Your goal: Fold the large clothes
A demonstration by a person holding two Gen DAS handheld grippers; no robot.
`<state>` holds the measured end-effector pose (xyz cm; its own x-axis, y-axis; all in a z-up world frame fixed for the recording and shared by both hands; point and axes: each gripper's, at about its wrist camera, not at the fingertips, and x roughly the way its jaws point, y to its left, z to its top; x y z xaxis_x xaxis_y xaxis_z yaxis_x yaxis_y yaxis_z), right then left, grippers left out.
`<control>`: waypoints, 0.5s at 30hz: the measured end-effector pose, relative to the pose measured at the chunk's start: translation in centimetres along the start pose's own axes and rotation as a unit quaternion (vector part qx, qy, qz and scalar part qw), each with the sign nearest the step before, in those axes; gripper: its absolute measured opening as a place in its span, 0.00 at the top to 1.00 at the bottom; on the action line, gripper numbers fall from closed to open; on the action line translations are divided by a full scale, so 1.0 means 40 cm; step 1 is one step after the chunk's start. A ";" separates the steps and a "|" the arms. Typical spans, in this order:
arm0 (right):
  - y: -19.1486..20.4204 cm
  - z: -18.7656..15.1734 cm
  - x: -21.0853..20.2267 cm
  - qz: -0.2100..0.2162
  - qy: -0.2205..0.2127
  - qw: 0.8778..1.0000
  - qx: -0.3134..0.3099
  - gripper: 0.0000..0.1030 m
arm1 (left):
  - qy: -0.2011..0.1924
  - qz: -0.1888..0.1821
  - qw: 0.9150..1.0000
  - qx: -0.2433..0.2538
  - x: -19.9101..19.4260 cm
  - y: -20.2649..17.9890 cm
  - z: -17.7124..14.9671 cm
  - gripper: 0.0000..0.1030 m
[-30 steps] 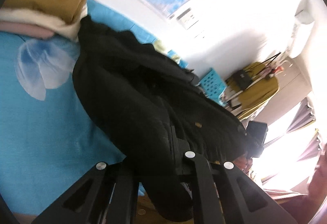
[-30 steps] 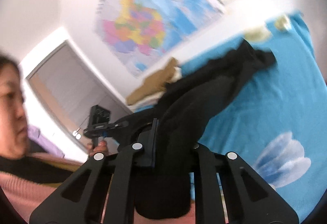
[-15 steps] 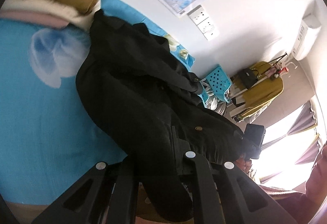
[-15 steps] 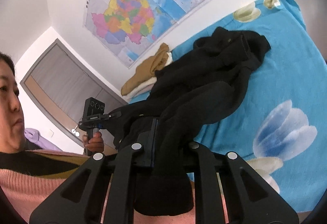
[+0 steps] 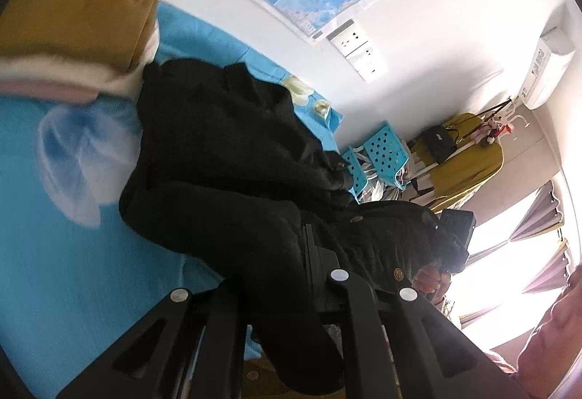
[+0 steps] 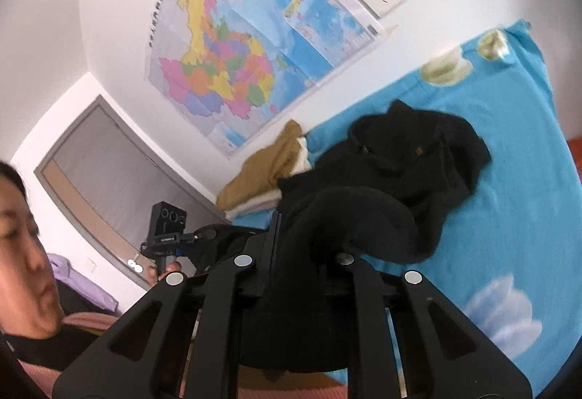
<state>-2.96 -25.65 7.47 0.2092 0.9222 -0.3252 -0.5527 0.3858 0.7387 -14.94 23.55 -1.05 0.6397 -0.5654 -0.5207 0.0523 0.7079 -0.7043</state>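
Left hand-held gripper (image 5: 291,275): jaws closed tight on a fold of the black coat (image 5: 225,158); cloth bulges out below the fingers and hangs toward the camera.
Right hand-held gripper (image 6: 291,253): jaws nearly closed, pinching a thick roll of the same coat, which droops under the fingers.
Black coat: a large dark garment with small brass buttons; its far part lies rumpled on the bed (image 6: 509,180), its near edge is lifted between the two grippers (so half on the sheet, half in the air).
Bed: blue sheet with pale flower prints, against the wall under the map (image 6: 232,46).
Neighbours: a mustard garment (image 5: 76,2) on a cream and pink stack sits at the coat's far end, touching or just beside it.
Step in hand: likely carrying the gripped near edge over the coat's body for a first fold, or pulling it straight; I cannot tell which.
Next move calls for: keeping both grips firm, holding the edge taut between them, laying it flat on the lying part, clear of the mustard stack, then letting go.
Risk: heavy fabric may slip or bunch.
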 end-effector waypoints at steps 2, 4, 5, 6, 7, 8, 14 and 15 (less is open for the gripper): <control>0.000 0.038 0.012 -0.002 -0.004 1.000 -0.001 0.87 | 0.000 0.005 1.000 0.007 0.001 -0.019 0.031 0.93; -0.003 0.075 0.026 -0.002 -0.007 1.000 0.003 0.87 | 0.002 0.011 1.000 0.014 0.001 -0.033 0.068 0.93; -0.011 0.095 0.034 -0.001 -0.008 1.000 0.009 0.87 | 0.002 0.012 1.000 0.016 0.001 -0.039 0.087 0.92; -0.019 0.115 0.041 -0.004 -0.011 1.000 0.015 0.87 | 0.003 0.014 1.000 0.017 0.002 -0.044 0.105 0.92; -0.026 0.130 0.047 -0.005 -0.013 1.000 0.021 0.87 | 0.005 0.015 1.000 0.019 0.004 -0.047 0.125 0.92; -0.036 0.149 0.057 -0.005 -0.013 0.999 0.030 0.87 | 0.007 0.016 1.000 0.022 0.008 -0.048 0.148 0.92; -0.145 0.264 0.140 -0.025 -0.006 0.995 0.094 0.87 | 0.024 0.036 0.999 0.000 0.064 -0.025 0.304 0.91; -0.172 0.285 0.158 -0.035 -0.003 0.994 0.102 0.87 | 0.028 0.042 0.999 -0.004 0.080 -0.016 0.329 0.91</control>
<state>11.36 -22.20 7.04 0.2469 0.8928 -0.3767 -0.3609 0.4455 0.8193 -2.84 26.85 4.08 0.5974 -0.5270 -0.6045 -0.0062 0.7507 -0.6606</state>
